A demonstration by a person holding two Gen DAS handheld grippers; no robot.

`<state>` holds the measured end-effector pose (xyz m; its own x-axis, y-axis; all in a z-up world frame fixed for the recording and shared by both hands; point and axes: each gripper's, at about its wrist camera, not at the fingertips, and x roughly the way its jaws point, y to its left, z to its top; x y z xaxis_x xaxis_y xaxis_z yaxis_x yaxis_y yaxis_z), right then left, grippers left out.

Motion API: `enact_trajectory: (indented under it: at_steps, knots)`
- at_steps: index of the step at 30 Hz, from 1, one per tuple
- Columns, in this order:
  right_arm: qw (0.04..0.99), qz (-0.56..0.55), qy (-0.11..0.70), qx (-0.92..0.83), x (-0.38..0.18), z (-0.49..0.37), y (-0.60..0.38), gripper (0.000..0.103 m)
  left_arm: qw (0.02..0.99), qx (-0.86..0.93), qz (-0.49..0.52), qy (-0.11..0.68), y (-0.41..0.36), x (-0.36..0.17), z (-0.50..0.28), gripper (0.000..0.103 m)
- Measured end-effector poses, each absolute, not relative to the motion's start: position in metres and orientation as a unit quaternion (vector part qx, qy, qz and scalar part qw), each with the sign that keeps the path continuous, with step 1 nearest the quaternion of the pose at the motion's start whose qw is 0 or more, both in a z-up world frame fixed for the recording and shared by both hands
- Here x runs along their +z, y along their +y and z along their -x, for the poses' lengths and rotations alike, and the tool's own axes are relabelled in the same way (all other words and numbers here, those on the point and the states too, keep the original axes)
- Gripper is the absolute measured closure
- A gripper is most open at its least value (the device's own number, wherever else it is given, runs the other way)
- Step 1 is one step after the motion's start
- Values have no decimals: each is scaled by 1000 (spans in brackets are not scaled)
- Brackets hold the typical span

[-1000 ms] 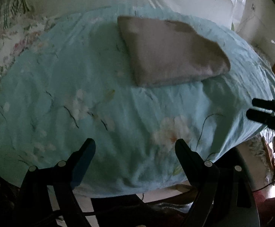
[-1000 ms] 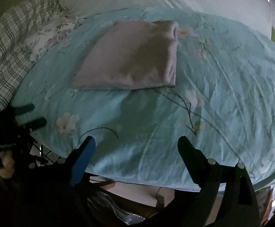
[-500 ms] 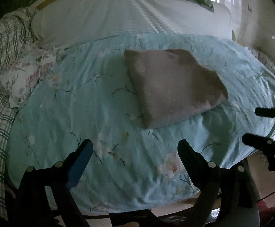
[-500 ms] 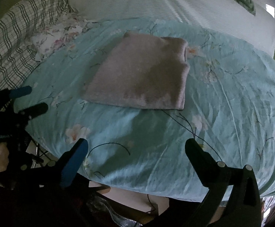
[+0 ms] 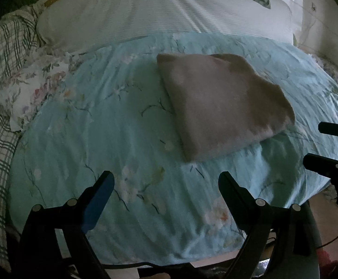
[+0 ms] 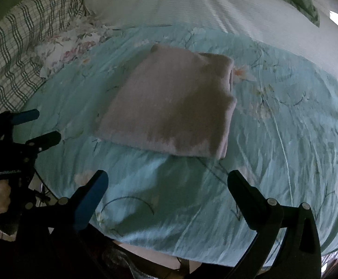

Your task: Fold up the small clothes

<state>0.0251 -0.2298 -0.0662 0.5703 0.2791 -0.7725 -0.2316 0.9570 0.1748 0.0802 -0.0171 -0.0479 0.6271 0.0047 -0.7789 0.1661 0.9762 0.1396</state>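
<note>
Since folded mauve garment [image 5: 220, 109] already lies flat mid teal floral quilt [image 5: 99, 127], both grippers, left [image 5: 166, 181] & right [image 6: 169, 181], hover near edge, jaws spread, holding nothing; fold prob. done.

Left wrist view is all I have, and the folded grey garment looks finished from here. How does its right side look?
Observer: The folded grey garment shows stacked layer edges along its right side, with nothing trailing onto the quilt.
Operator: Is the right gripper holding anything?
Observer: No. The right gripper has its jaws wide open over bare quilt, short of the garment.
Operator: And where does mine sit?
Observer: The left gripper is open near the quilt's left edge, apart from the garment.
</note>
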Motion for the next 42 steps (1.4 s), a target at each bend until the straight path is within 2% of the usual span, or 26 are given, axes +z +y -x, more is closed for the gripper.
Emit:
enact_trajectory:
  at_steps: [17, 42]
  knots:
    - [879, -32, 453, 143, -72, -49, -231, 1, 890, -49, -103, 442, -33, -57, -115, 11]
    - [880, -34, 452, 141, -69, -51, -226, 1, 894, -48, -115, 431, -46, -52, -112, 11]
